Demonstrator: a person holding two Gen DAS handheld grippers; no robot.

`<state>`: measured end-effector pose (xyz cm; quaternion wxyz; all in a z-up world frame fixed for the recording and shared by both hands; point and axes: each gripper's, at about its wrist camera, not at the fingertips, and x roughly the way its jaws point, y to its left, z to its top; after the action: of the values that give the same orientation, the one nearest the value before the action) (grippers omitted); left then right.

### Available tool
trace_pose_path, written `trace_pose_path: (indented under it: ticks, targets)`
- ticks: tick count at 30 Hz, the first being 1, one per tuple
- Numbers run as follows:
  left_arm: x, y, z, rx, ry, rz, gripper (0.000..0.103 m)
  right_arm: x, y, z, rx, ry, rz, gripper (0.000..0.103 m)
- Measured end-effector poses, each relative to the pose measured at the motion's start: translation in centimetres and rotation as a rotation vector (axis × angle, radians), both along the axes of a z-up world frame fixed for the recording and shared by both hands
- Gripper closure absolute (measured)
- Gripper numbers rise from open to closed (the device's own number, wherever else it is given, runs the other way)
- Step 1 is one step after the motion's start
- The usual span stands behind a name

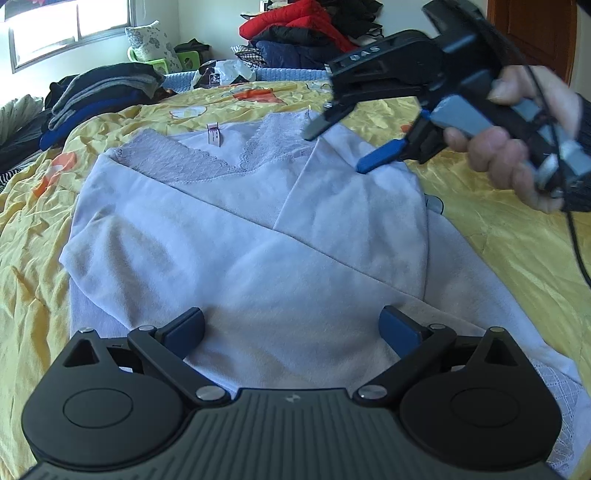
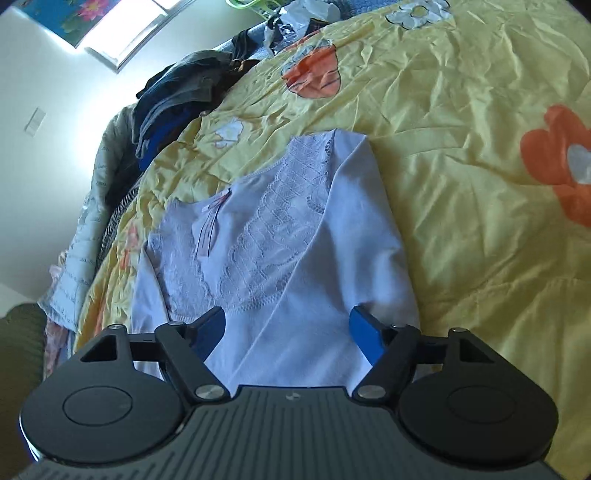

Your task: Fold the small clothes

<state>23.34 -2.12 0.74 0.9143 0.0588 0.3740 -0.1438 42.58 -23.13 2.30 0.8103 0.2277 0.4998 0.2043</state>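
Lying flat on the yellow bedspread (image 1: 498, 229), the pale lace-necked top (image 1: 229, 229) has its sleeves folded in across the front. Both jaws stand open, empty: left gripper (image 1: 291, 328) over the hem end, right gripper (image 1: 338, 146) near the shoulder. Best to pinch all layers squarely, lift evenly, fold hem towards neckline.

Around me, a bed (image 1: 498, 236) wears a crumpled yellow flowered cover. Daylight pours through a window (image 1: 70, 26) in the pale wall (image 2: 44, 85). Stacked dark clothes (image 1: 99, 92) and a red jacket (image 1: 295, 22) crowd the far side, near a wooden door (image 1: 532, 33).
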Motion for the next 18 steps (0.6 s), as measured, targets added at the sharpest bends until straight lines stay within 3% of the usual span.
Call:
trace_pose_path:
  ticks: [4, 8, 11, 13, 16, 18]
  targets:
    - [-1.7, 1.1, 1.4, -0.019, -0.044, 0.085, 0.001, -3.8, -1.0, 2.1, 0.034, -0.046, 0.016, 0.027]
    - [-5.1, 5.7, 3.5, -0.188, -0.093, 0.253, 0.001, -10.2, -2.5, 3.9, 0.135, -0.106, 0.083, 0.024]
    - [-7.4, 9.4, 3.1, -0.347, -0.032, 0.391, 0.001, -14.1, -1.6, 4.4, 0.172, -0.115, 0.146, 0.025]
    - [-8.7, 10.3, 2.7, -0.34, -0.004, 0.428, 0.001, -15.9, 0.4, 4.4, 0.174, -0.11, 0.23, 0.024]
    - [-9.9, 10.3, 1.8, -0.283, 0.031, 0.393, 0.001, -17.7, 3.6, 3.7, 0.108, -0.109, 0.351, 0.02]
    - [-10.2, 10.3, 0.7, -0.273, 0.073, 0.367, 0.001, -18.1, 4.8, 2.3, 0.062, -0.055, 0.364, 0.02]
